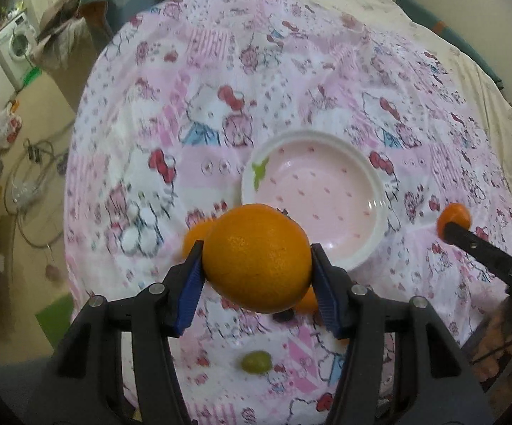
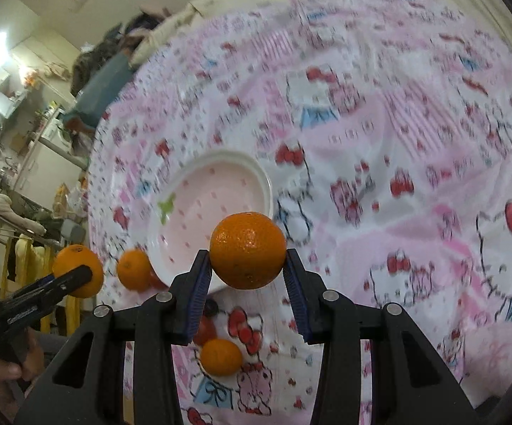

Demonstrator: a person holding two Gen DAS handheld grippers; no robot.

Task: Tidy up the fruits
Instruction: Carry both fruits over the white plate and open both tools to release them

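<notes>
Left tongs (image 1: 256, 265) are held level above the bed (image 1: 291, 71), clamped on a large orange (image 1: 256, 258). Right tongs (image 2: 247, 269) are raised likewise, gripping a smaller orange (image 2: 248, 250) near the pink plate (image 2: 217, 194).

Orange fruit (image 1: 256, 258), pink speckled plate (image 1: 312, 194), pink cartoon-cat cloth (image 1: 291, 71)

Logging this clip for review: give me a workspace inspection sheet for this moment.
Surface: pink cartoon-print cloth over a cream bedcover.
Job's things: pink plate, nothing in it; two loose oranges; green grape; dark red fruits, type unclear.
Clutter: nothing seen on the cloth.
Grippers: left gripper shut on an orange; right gripper shut on a second orange.
Cables: loose cords on the floor.
Surroundings: washing machine, hanging laundry.
</notes>
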